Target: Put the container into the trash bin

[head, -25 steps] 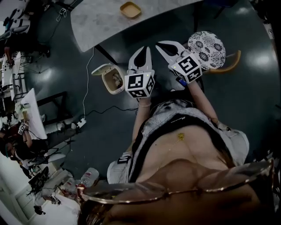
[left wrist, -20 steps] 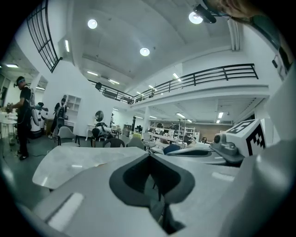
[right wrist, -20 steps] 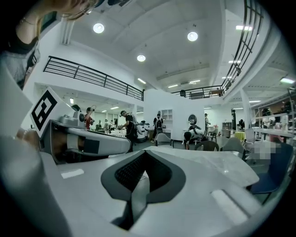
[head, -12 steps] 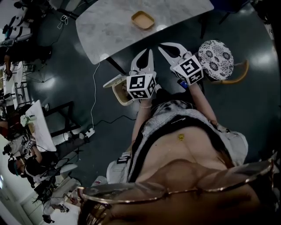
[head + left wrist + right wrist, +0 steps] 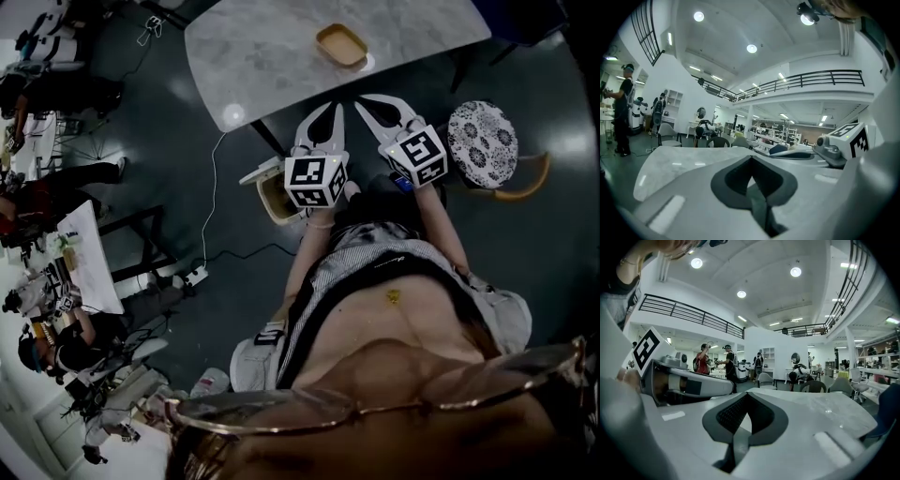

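**Change observed.** Against the head views of the preceding second, the grey marble-topped table [image 5: 272, 56] has come further down into frame. The shallow tan container [image 5: 342, 44] has come with it and now sits at upper centre. The white open-lidded trash bin [image 5: 272, 192] has shifted from left of centre to centre, partly hidden behind the left gripper [image 5: 323, 112]. The person appears to be closing on the table.

**Tool state.** Left gripper [image 5: 751, 159]: jaws together, nothing between them. Right gripper [image 5: 746, 397]: jaws likewise together and empty. In the head view the right gripper [image 5: 375, 105] is just right of the left one, both pointing toward the table edge.

**Task item.** The container rests on the table, apart from both grippers. It has not been picked up.

**Assessment.** This is the approach phase. The jaws must open before any grasp, and the bin on the floor below the table edge looks close at hand for the drop.
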A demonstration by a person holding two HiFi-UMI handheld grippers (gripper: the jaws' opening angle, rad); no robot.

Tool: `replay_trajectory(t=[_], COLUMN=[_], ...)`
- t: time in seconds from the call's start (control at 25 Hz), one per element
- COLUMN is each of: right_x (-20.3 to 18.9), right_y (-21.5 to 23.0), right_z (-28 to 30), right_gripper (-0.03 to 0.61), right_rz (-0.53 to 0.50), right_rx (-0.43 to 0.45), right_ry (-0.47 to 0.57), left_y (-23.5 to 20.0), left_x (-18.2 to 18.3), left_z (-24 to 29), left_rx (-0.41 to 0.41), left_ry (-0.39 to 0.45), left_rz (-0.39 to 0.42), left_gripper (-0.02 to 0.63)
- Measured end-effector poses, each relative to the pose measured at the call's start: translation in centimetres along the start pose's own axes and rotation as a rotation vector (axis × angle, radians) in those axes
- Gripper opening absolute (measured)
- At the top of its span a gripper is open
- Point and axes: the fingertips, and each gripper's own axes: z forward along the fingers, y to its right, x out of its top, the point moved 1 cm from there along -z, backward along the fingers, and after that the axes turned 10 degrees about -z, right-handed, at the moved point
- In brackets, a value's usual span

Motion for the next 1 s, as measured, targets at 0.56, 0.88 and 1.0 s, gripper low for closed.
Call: replay_trajectory(t=[0.56, 0.88, 1.0], right_x=[1.0, 1.0, 0.9], right_y=[7.7, 13.6, 14.6], right_z=[6.7, 10.5, 11.7], right_gripper=[0.026, 0.025, 0.025], right_rz=[-0.042, -0.064, -0.077], right_rx=[0.049, 0.134, 0.179], right_ry=[0.007, 0.022, 0.019], left_y=[-4.1, -6.2, -6.9], left_x=[3.2, 4.2, 4.6], left_z=[8.3, 14.6, 15.8], left_rx=[0.049, 0.125, 0.155], left_ry=[0.003, 0.006, 0.008], left_rz=[-0.015, -0.047, -0.054], left_gripper=[0.0, 0.0, 0.0])
